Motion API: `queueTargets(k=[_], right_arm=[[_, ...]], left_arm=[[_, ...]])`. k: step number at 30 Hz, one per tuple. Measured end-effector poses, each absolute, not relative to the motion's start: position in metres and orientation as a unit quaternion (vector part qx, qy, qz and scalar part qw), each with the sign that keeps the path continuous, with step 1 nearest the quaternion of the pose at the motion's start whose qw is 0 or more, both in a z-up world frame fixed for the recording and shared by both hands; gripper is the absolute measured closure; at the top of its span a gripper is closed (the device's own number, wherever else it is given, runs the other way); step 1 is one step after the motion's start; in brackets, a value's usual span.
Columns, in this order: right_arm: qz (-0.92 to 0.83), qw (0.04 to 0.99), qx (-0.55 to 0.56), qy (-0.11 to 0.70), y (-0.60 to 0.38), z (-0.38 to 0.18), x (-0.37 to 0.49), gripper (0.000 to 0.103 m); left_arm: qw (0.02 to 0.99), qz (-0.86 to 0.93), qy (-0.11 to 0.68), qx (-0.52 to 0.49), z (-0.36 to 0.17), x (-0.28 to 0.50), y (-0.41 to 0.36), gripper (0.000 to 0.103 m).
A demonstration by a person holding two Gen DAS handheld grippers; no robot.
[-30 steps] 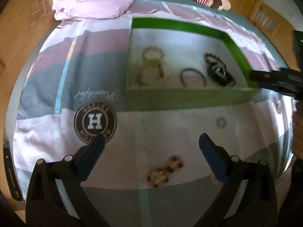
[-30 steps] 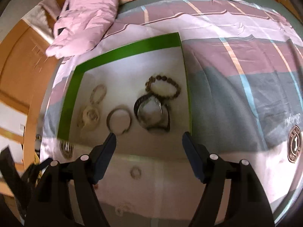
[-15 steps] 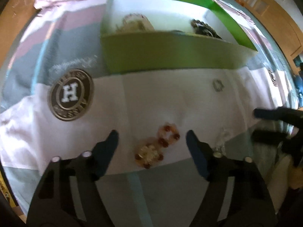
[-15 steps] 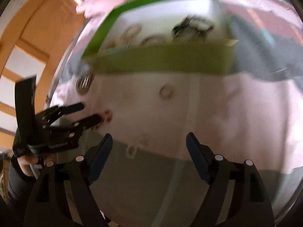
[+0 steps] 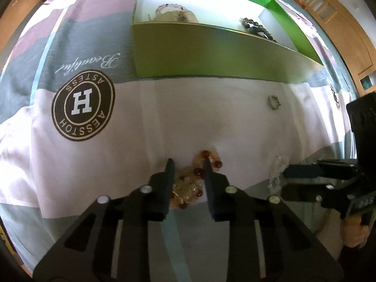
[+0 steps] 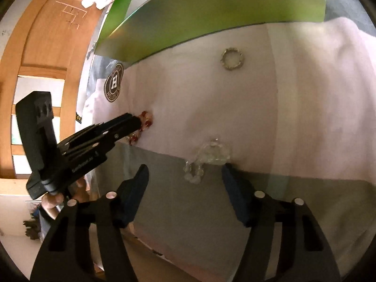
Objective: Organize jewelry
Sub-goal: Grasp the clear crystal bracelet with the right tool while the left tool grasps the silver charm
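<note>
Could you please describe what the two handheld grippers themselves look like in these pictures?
Both are matte black plastic. The left gripper has triangular cut-out linkage arms, silver rivets, and flat dark fingers. The right gripper matches it, with dark blue finger pads. In the right wrist view, faint lettering marks the left gripper's side, held by a bare hand.

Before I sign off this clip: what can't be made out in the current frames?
- Left wrist view: green box front wall hides much of its floor and jewelry.
- Left gripper fingers cover part of the amber bead bracelet; actual grip is unclear.
- Right wrist view: box interior hidden; clear bead bracelet details too faint.
</note>
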State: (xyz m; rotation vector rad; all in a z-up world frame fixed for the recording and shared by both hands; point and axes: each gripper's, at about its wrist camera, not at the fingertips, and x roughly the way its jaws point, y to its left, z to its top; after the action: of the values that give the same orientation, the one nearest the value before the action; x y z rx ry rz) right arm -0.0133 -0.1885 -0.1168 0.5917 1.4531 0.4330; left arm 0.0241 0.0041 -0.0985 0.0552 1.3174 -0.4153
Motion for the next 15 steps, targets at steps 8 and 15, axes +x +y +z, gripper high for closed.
queueTargets(k=[8, 15], right_arm=[[0.176, 0.709, 0.233, 0.642, -0.179, -0.115, -0.014, 0.04], [0.165, 0.737, 0.177, 0.631, -0.163, -0.116, -0.01, 0.039]], left_arm=[[0.786, -0.192, 0.587, 0.025, -0.074, 0.012, 0.016, 0.048], [0.747, -0.18, 0.639, 0.022, -0.1, 0.014, 0.02, 0.069]])
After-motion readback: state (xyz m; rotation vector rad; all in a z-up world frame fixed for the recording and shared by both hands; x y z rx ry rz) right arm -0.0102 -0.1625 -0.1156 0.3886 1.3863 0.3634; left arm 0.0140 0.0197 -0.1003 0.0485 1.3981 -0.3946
